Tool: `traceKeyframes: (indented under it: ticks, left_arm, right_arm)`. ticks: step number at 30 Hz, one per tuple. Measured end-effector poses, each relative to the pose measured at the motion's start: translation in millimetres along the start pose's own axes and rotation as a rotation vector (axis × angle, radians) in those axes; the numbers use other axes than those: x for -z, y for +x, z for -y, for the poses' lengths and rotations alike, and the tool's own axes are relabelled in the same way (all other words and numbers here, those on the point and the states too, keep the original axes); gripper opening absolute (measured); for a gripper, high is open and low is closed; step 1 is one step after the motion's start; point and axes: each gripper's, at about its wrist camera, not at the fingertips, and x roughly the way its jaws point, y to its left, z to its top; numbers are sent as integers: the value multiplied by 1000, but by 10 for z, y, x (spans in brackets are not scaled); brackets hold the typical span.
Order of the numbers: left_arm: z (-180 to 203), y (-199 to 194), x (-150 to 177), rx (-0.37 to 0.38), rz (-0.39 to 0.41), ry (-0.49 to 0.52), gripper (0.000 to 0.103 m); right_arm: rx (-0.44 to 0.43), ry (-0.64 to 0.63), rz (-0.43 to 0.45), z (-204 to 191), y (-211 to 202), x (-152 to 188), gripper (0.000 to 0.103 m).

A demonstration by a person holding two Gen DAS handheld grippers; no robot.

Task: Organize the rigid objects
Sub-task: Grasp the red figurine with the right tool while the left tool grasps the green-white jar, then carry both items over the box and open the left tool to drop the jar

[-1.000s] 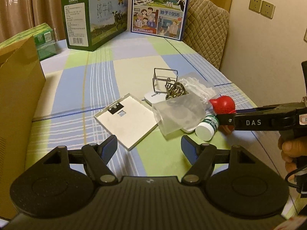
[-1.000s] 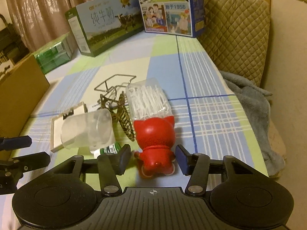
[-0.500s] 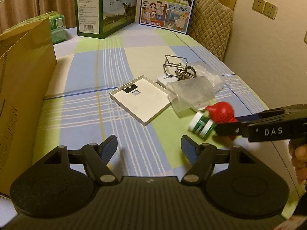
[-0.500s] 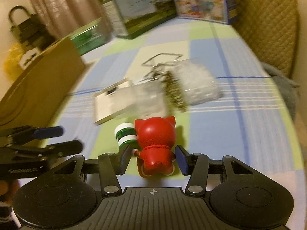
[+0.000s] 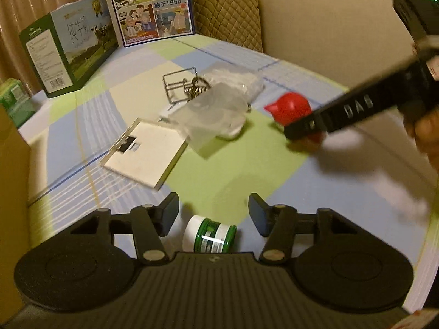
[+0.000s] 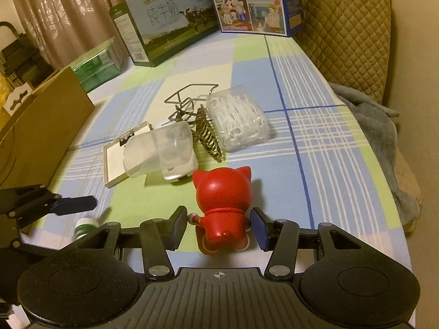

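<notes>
The right gripper (image 6: 219, 226) pinches a red cat figure (image 6: 222, 208) by its body, both pads pressed against its sides, with the figure's head toward the far side. The left gripper (image 5: 213, 213) has just been closing its jaws, and they stand spread on either side of a small green-and-white bottle (image 5: 210, 234) that lies on its side on the checked cloth (image 5: 274, 170); the pads do not touch it. In the right wrist view this bottle (image 6: 86, 226) shows near the left edge, under the left gripper's fingers (image 6: 74, 205).

Farther out on the cloth, left of the red figure, a clear plastic cup (image 6: 157, 149) lies on its side over a small white device (image 6: 179, 171), and both rest partly on a flat white plate (image 6: 120, 157). Behind them are a striped hair claw (image 6: 208, 137), a wire rack (image 6: 189, 97) and a clear box of white picks (image 6: 237, 118).

At the far end of the table stand a green milk carton box (image 6: 164, 24) and a blue milk box (image 6: 255, 2). A brown cardboard box (image 6: 41, 126) sits along the left side, with a smaller green box (image 6: 96, 64) behind it. A quilted chair back (image 6: 343, 27) is at the far right.
</notes>
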Motion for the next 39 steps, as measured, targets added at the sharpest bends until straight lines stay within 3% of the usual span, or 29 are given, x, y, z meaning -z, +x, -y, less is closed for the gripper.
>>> traceKeyframes:
  ticks: [6,8,11,19,24,30,32,33,39]
  left_arm:
    - [-55,-204,360,1,-14,4,52]
    - [-89,-242,393,11,-13,-13,39]
    - [-93,-290,412,-9,-20,-16,28]
    - [-125,-365,468,-36,-27,-118,27]
    - [-154,-377,473,-57,-22,-180,27]
    - [-186,-379,458,-67,-14,-218,27]
    - [-193,-382,449,-74,-12,-230,27]
    - [-199,-386,448,-77,-12,-238,27]
    - [-234,-519,420,-100,5,-279,27]
  right_arm:
    - [2,-6,0,-13,8,9,47]
    - [-5,-7,-1,-28,11,14,47]
    - [-11,-5,-4,-56,6,34,47]
    - [-10,-57,-4,-235,10,115,49]
    - [-11,-14,-2,-204,80,88,59]
    - [-2,-7,24,-212,137,52,59]
    - [6,-17,27,-216,147,50,57]
    - [19,-32,28,-228,149,53,43]
    - [46,-95,51,-340,29,132,43]
